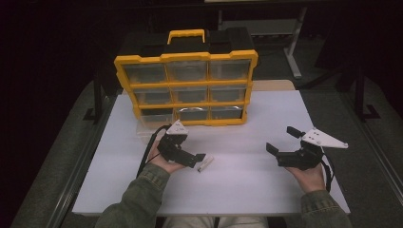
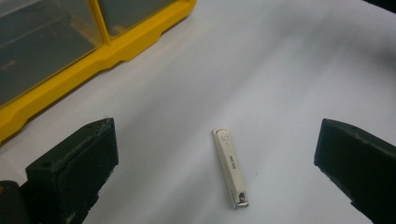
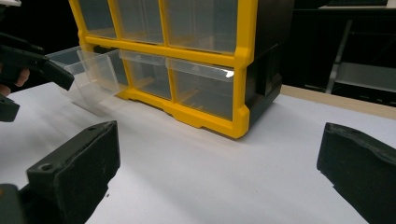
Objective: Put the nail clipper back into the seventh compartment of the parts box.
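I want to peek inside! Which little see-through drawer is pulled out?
The bottom-left drawer of the yellow organizer. It sticks out over the table toward the left claw, while the other drawers sit flush in the frame.

One yellow organizer [image 1: 186, 85] stands on the tabletop [image 1: 247, 175], holding nine clear drawers in three rows of three. One drawer [image 3: 86, 77] at its bottom left is pulled out. One nail clipper [image 2: 229, 168] lies before it. Two grippers.

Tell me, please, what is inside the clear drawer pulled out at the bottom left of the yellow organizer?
The pulled-out drawer looks empty through its clear walls in the right gripper view. Its rear part, inside the organizer, is hidden. The nail clipper lies on the table, between the open left tool's jaws.
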Available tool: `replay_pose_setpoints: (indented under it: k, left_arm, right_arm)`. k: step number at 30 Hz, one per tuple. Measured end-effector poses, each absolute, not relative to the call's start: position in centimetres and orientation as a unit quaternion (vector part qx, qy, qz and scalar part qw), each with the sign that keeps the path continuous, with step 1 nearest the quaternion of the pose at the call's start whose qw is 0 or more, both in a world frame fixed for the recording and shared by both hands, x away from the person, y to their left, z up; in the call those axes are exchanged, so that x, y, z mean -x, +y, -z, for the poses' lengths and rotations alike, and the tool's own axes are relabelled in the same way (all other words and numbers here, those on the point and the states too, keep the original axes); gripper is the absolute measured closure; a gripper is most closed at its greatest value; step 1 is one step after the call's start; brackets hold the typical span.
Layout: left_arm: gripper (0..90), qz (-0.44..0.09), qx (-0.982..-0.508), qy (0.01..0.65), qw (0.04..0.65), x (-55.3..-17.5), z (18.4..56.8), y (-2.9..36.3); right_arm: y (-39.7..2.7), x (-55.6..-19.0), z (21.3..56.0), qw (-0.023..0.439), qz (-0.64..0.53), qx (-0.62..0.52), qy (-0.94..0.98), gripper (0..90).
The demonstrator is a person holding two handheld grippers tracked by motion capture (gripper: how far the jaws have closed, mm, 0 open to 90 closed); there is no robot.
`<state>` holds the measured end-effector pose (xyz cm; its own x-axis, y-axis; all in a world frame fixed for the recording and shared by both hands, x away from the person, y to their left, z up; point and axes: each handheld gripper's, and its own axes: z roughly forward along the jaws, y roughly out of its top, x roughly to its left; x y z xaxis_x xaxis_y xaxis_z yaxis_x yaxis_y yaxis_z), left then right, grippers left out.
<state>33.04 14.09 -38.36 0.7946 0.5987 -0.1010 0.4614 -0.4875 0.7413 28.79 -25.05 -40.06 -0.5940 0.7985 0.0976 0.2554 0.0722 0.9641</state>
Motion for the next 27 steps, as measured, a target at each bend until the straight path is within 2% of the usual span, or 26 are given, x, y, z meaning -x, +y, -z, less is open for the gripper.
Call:
replay_pose_setpoints:
  k: [18,27]
  left_arm:
    - [0.0,-0.061,-0.876,0.309,0.365,-33.8,39.6,12.1]
    - [0.0,-0.043,-0.882,0.329,0.335,-34.4,40.4,11.7]
  right_arm:
    - [-25.1,-28.7,40.1,0.241,-0.565,-0.381,0.691,0.0]
    - [-25.1,-28.7,40.1,0.241,-0.562,-0.382,0.693,0.0]
